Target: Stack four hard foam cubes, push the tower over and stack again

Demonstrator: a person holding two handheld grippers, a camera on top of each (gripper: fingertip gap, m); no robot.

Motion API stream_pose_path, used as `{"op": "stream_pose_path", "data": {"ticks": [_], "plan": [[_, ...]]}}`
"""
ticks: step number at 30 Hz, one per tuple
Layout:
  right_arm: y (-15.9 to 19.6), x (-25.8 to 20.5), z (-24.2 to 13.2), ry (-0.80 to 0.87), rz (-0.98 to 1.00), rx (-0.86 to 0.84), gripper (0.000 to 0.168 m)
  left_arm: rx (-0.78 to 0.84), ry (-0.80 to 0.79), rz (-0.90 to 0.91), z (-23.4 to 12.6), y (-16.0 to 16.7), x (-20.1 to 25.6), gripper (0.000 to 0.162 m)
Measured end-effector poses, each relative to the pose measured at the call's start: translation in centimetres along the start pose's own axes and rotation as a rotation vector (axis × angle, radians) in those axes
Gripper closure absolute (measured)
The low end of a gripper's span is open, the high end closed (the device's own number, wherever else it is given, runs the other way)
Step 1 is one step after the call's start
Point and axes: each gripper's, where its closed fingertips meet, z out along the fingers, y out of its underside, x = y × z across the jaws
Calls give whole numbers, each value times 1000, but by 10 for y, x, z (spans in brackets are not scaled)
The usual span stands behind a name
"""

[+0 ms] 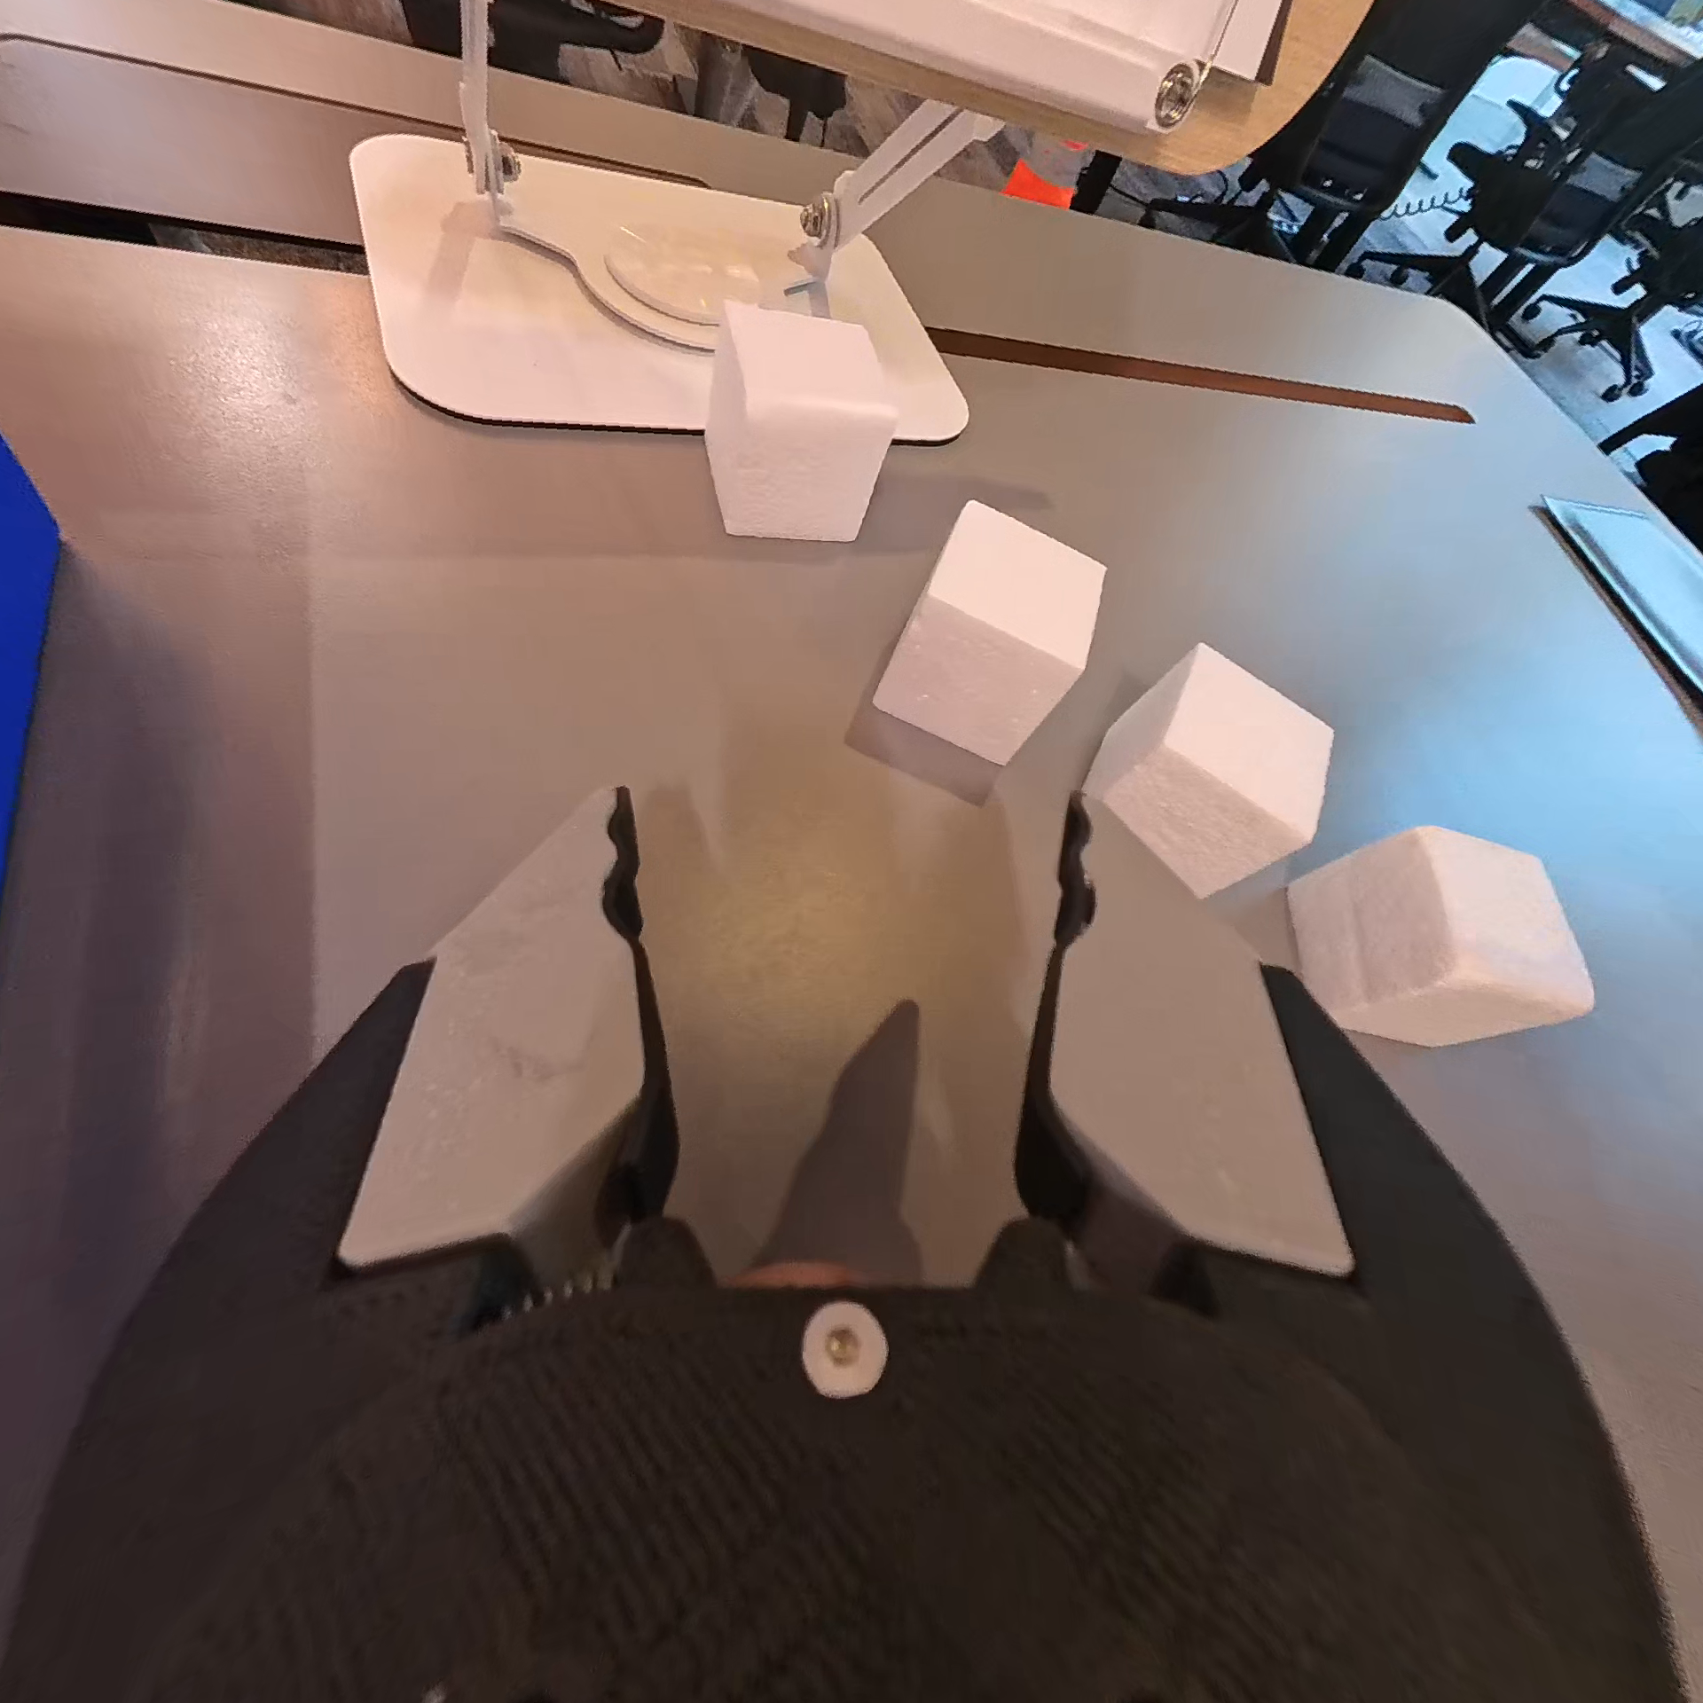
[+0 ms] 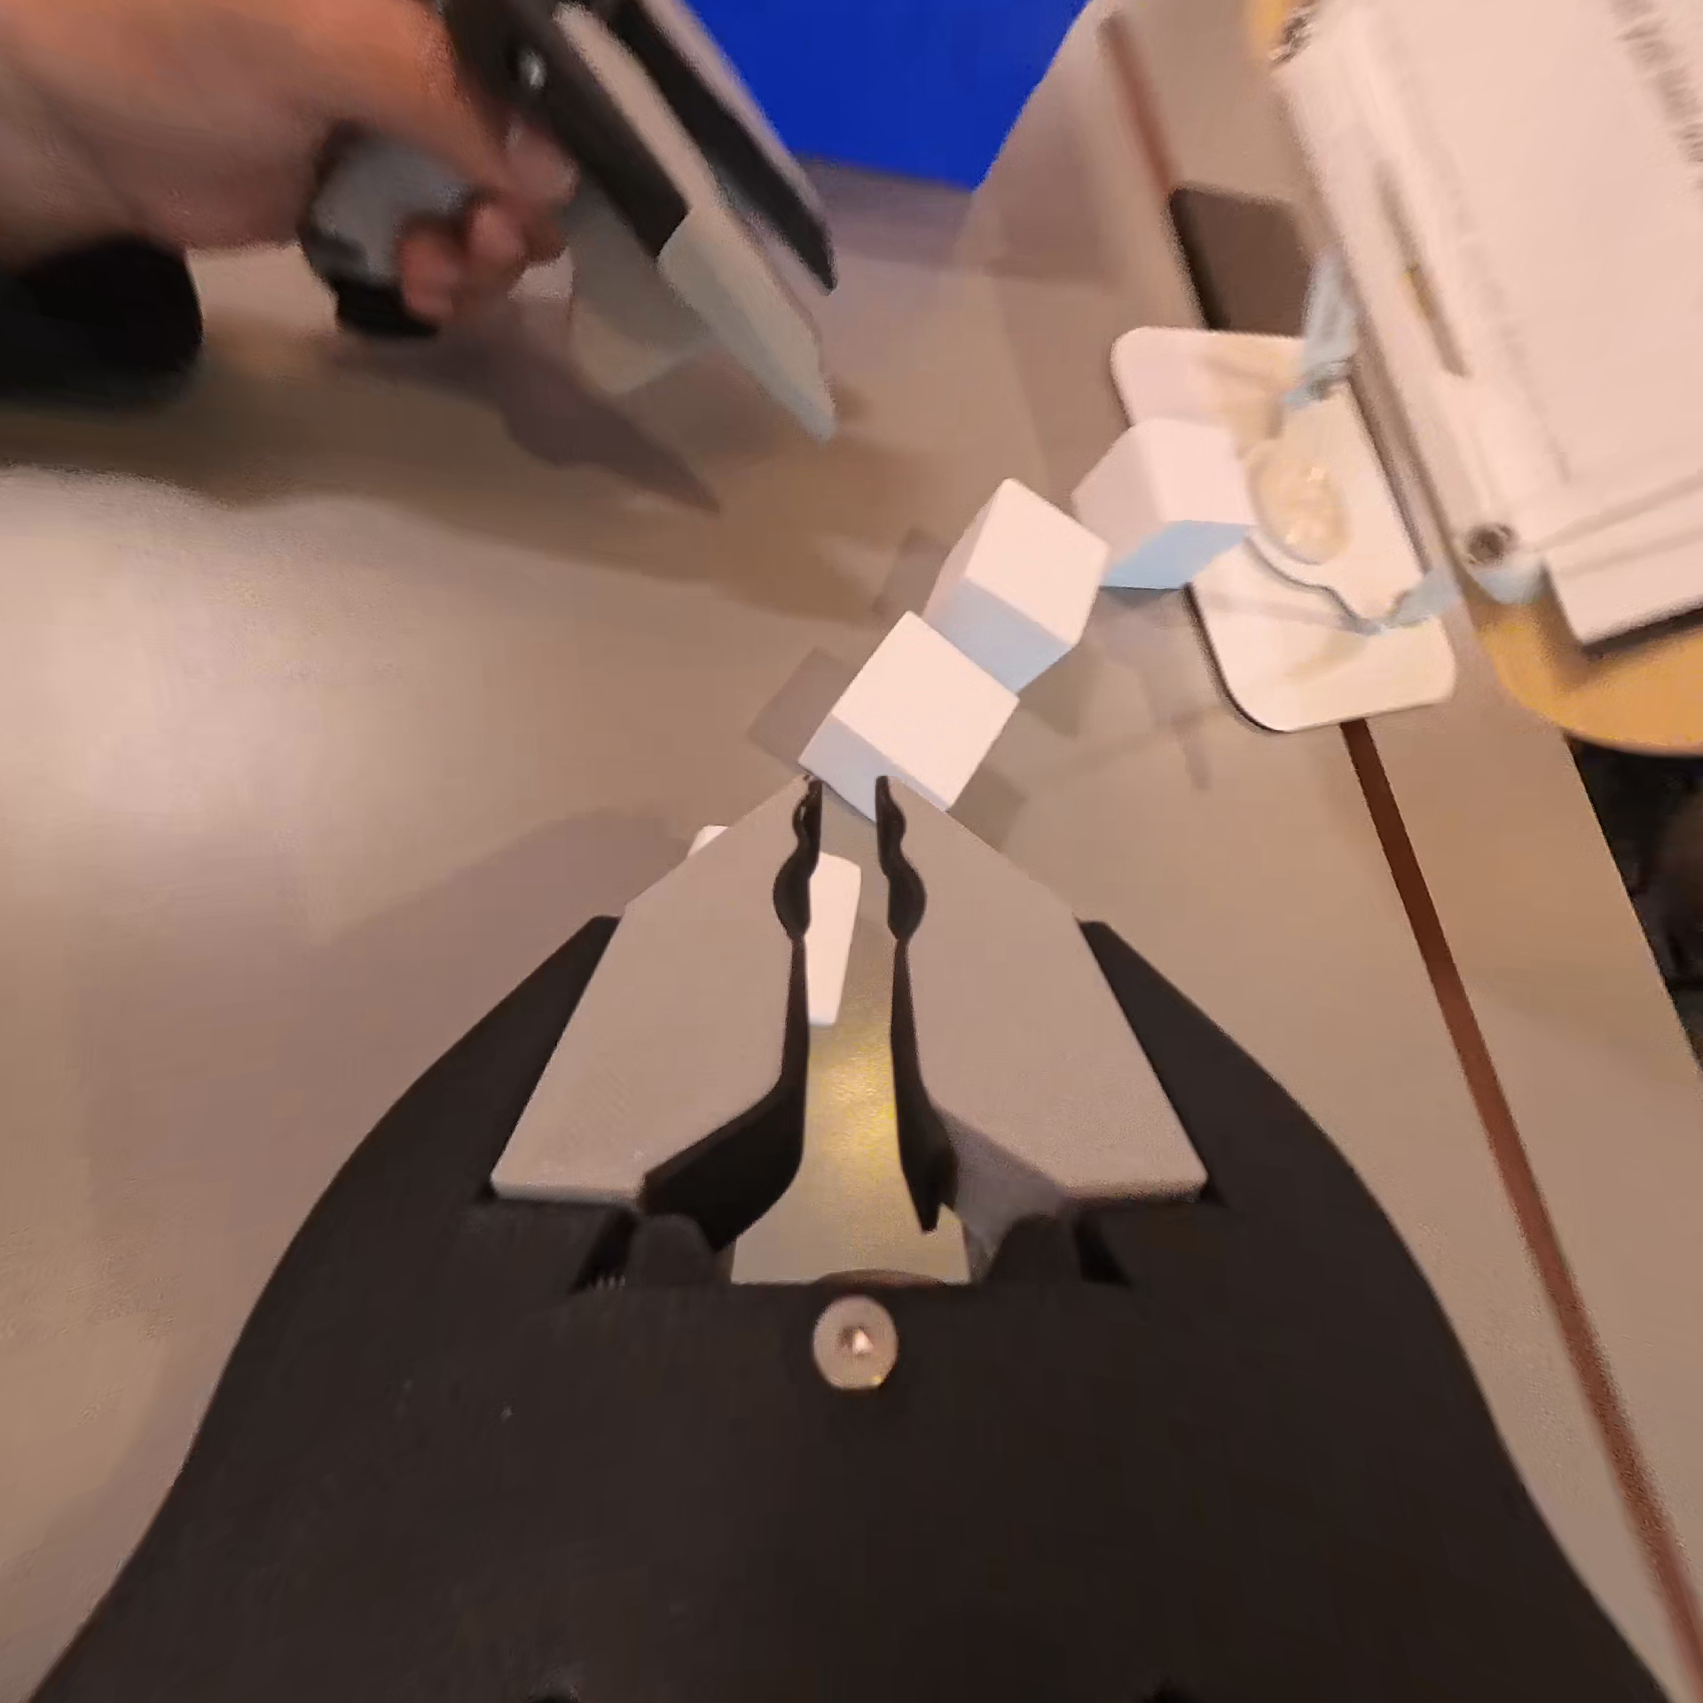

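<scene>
Hand-held gripper [image 1: 848, 811] just left of cubes [image 1: 1207, 769]

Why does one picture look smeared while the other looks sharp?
Right wrist view: motion blur smears the other hand-held gripper, the person's hand and the white stand. Left wrist view: the foam cubes look crisp, with a warm glare patch on the table and wide-angle bending at the edges.

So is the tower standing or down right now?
Down. The four foam cubes lie strung out in a loose line on the table, none on top of another; the left tongs are open and empty.
</scene>
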Motion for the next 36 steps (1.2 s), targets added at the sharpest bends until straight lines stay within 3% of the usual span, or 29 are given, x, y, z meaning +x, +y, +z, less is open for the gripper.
{"op": "stream_pose_path", "data": {"ticks": [4,7,16,24,29,36], "plan": [[17,-10,-17,97,224,226,160,4,-7,29,1,0,3,71],[43,-13,-17,141,305,298,163,-4,-14,57,3,3,6,72],[89,30,-30,337,262,269,159,-49,-42,183,5,13,21,72],[111,-6,-42,231,245,220,145,-34,-77,351,0,11,46,75],[108,-17,-48,188,240,235,145,-61,-3,405,0,19,67,79],[111,-11,-46,222,269,240,147,-42,-24,393,1,16,58,81]]}}
